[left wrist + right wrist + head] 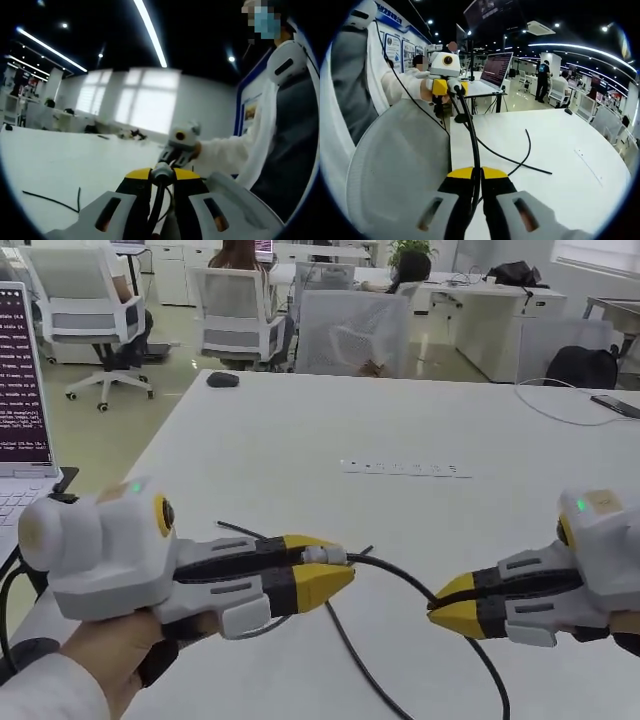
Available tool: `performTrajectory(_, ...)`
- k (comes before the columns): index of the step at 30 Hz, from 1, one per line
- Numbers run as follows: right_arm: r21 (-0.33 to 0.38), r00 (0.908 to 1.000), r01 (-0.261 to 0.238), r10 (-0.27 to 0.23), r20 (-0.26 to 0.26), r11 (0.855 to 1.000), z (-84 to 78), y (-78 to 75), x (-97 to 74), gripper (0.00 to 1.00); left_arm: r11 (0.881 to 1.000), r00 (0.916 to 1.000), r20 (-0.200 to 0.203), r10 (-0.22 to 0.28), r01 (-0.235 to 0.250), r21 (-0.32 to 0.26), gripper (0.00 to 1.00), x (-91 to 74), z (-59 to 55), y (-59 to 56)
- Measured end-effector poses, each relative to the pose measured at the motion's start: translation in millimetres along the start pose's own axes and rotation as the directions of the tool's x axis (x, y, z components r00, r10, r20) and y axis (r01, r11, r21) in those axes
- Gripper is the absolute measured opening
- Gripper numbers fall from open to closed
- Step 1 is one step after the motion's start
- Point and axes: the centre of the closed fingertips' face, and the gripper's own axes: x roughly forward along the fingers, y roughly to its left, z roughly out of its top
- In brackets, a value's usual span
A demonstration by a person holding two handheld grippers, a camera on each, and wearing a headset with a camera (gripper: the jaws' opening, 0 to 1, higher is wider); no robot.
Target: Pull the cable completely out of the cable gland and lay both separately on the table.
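Two grippers were held above the white counter (400, 430), facing each other, with one black cable (390, 567) strung between them. The left gripper (340, 562), gripped by a hand (110, 650) in a white sleeve, had its two yellow fingers closed down on the single pale cable gland (325, 556), which sat right at the fingertips. In the left gripper view the cable entered the gland and passed on down between those fingers, so the cable ran through the gland and the two were not apart. Both were in the air, not on the counter.

The right gripper (435, 606) had its two fingers shut on the cable itself, with only the thin black line between the yellow tips. From the gland the cable curved slightly downward to that grip, then dropped toward the near edge of the counter. A second black strand ran from under the left gripper toward the near edge, and a short third piece showed just behind the left fingers. I could not tell whether these belonged to the same cable.

One open laptop (18, 380) stood at the left edge of the counter and one dark mouse (222, 379) lay near its far corner.
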Motion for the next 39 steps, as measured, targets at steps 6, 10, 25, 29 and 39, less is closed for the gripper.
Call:
performTrajectory(6,-0.080,0.9998,0.013,-0.012,0.014,0.997,24.2,5.2,0.9,0.13,1.000,1.0000,-0.004,0.001,-0.001,0.003,0.16,0.6,-0.4,0.3)
performTrajectory(10,-0.131,0.9965,0.001,0.010,0.083,0.991,55.4,13.7,6.4,0.13,1.000,0.9995,-0.029,-0.014,0.014,0.010,0.16,4.1,-5.3,-3.6)
performTrajectory(25,-0.179,0.9847,-0.054,0.082,0.154,0.982,80.4,30.3,24.6,0.04,1.000,0.9992,-0.034,-0.022,0.022,-0.008,0.16,2.9,-8.0,-3.7)
performTrajectory(29,-0.191,0.9853,-0.063,0.092,0.144,0.980,78.1,31.4,24.1,0.04,1.000,0.9988,-0.041,-0.026,0.026,-0.006,0.16,3.5,-10.3,-4.3)
performTrajectory(39,-0.171,0.9854,-0.043,0.070,0.155,0.984,71.9,18.2,16.0,0.04,1.000,0.9999,-0.009,0.012,-0.012,-0.017,0.16,-3.0,-4.7,5.0)
